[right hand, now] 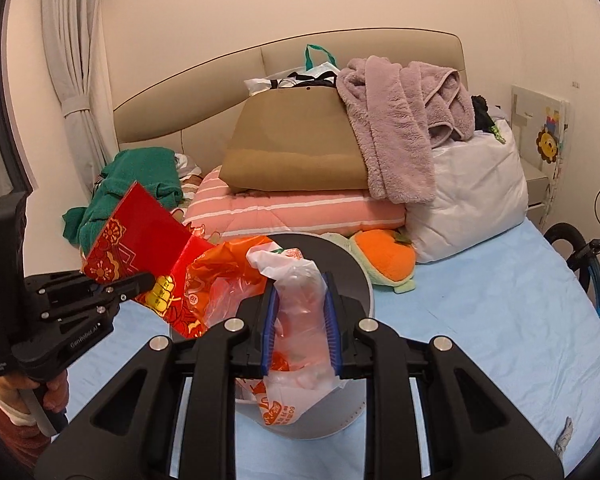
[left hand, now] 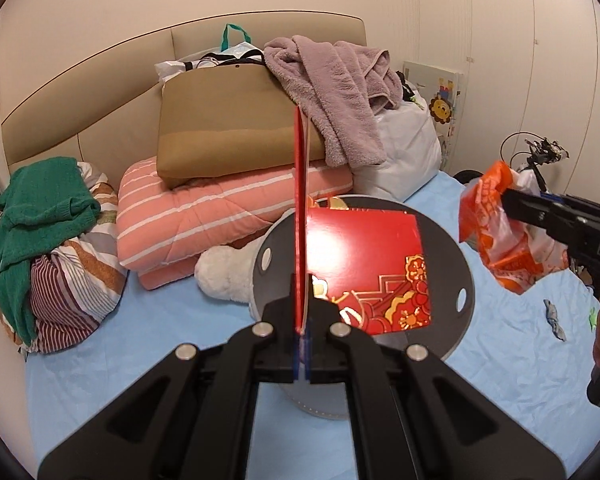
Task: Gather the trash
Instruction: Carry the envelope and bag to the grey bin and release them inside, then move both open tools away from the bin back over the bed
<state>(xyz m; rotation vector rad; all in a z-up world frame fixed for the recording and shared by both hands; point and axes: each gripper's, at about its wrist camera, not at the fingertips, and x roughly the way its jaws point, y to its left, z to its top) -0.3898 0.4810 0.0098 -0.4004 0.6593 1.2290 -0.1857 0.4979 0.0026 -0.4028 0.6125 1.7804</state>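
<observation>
1. The left gripper (left hand: 303,330) has its jaws pressed together on the lower edge of a red paper gift bag (left hand: 370,264). The bag has gold ornament printed on it. One panel stands edge-on straight ahead of the jaws; the other lies open to their right.
2. Just beyond and beneath the left jaws is a round grey trash bin (left hand: 466,280) with a dark lid and oval holes near its rim. The red bag's flat panel lies over the lid.
3. The right gripper (right hand: 300,322) has its blue-padded fingers (right hand: 269,320) clamped on a crumpled orange-and-white plastic bag (right hand: 300,304). The plastic bulges up between the pads and hangs below them.
4. Seen from the right wrist, the plastic bag is held directly above the bin (right hand: 356,268), whose rim curves behind and to the right of the jaws.
5. In the same view the left gripper (right hand: 146,280) sits to the left of the right jaws, with the red bag (right hand: 140,232) tilted up from its tip.
6. From the left wrist, the right gripper (left hand: 508,200) comes in from the right edge, gripping the plastic bag (left hand: 496,232), which hangs above the light blue bedsheet (left hand: 160,320).
7. Far ahead of both jaws lies a pile: a pink striped quilt (left hand: 204,216), a tan cushion (left hand: 228,128) on top, and a mauve fleece blanket (left hand: 340,92) draped over it.
8. To the far left of the left jaws lies a green knit garment (left hand: 40,208).
</observation>
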